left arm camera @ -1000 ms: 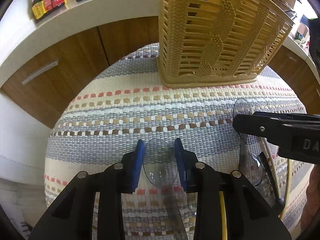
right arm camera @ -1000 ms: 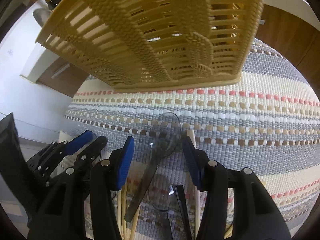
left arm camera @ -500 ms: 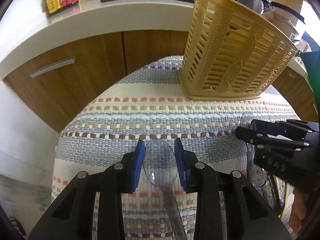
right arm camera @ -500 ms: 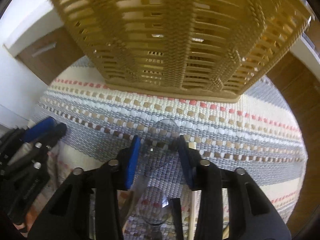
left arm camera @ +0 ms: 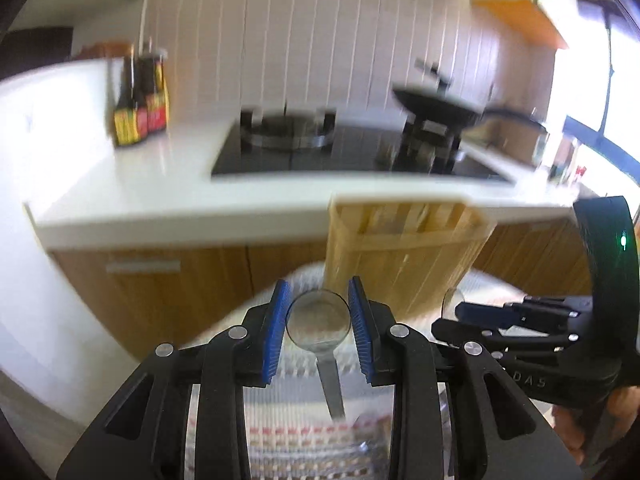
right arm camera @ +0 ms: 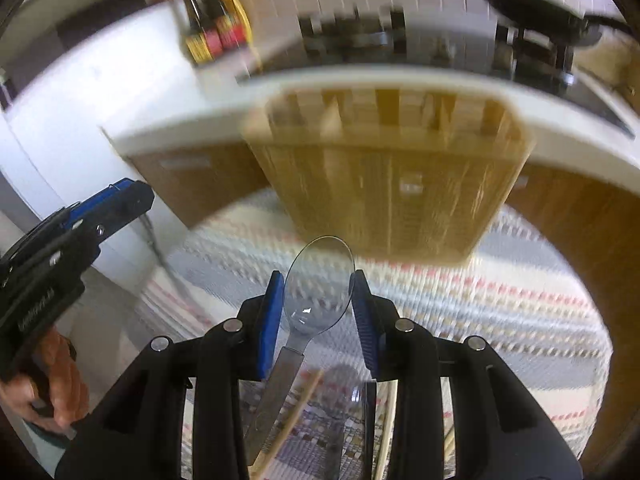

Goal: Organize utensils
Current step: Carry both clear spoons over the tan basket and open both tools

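Above striped mat (right arm camera: pixel 460 292), before yellow basket (right arm camera: pixel 384 184): my left gripper (left arm camera: pixel 318 316) and right gripper (right arm camera: pixel 318 300) each clamped on clear plastic spoon (left arm camera: pixel 318 318) (right arm camera: pixel 320 280) bowl; light, slick, brittle; neck grip seems safer.

Striped woven cloth (right arm camera: pixel 500 300), covering the table surface. White countertop (left arm camera: pixel 160 196) above wooden cabinet fronts (left arm camera: pixel 180 280); one drawer handle (left arm camera: pixel 142 267). Black gas hob (left arm camera: pixel 304 152) set into countertop; dark pan (left arm camera: pixel 436 106) on right burner. Two dark sauce bottles (left arm camera: pixel 140 108), red-and-yellow labels, at left. White tiled wall (left arm camera: pixel 320 32) behind.
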Tool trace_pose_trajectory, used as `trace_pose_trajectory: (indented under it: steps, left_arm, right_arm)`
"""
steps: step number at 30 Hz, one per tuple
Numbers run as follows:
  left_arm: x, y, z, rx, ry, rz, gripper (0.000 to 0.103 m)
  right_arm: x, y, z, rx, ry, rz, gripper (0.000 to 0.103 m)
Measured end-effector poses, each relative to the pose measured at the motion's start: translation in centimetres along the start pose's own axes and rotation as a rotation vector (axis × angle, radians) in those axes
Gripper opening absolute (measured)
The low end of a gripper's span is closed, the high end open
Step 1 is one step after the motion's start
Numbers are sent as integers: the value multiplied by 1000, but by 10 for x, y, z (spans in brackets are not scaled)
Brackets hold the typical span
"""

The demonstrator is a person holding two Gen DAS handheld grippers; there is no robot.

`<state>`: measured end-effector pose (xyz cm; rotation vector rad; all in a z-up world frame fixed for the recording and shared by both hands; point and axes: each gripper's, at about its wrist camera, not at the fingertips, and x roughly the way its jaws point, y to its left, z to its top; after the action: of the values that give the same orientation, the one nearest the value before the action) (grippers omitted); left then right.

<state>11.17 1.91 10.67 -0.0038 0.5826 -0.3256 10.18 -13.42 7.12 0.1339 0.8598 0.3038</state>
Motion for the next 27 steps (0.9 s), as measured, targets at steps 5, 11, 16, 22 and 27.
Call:
trace_pose_trajectory:
  steps: [5,11,16,22,27]
  left_arm:
    - [-26,-13,57,7,-132,-30,29]
    - [-46,-29,114,16,-254,-49,29]
    - [-24,-35,137,5,-293,-56,29]
    - [31,-40,130,24,-260,-16,29]
    - [69,-37,111,35,-230,3,29]
  right_arm:
    - [-60,-11,34,6,-177,-2,32]
    - [-117,-56,91,64,-396,-105,32]
    - [-111,-79,114,92,-552,-296,32]
    - [-73,-99,121,117,-606,-446,32]
    - [-37,-109,116,63,-616,-570,32]
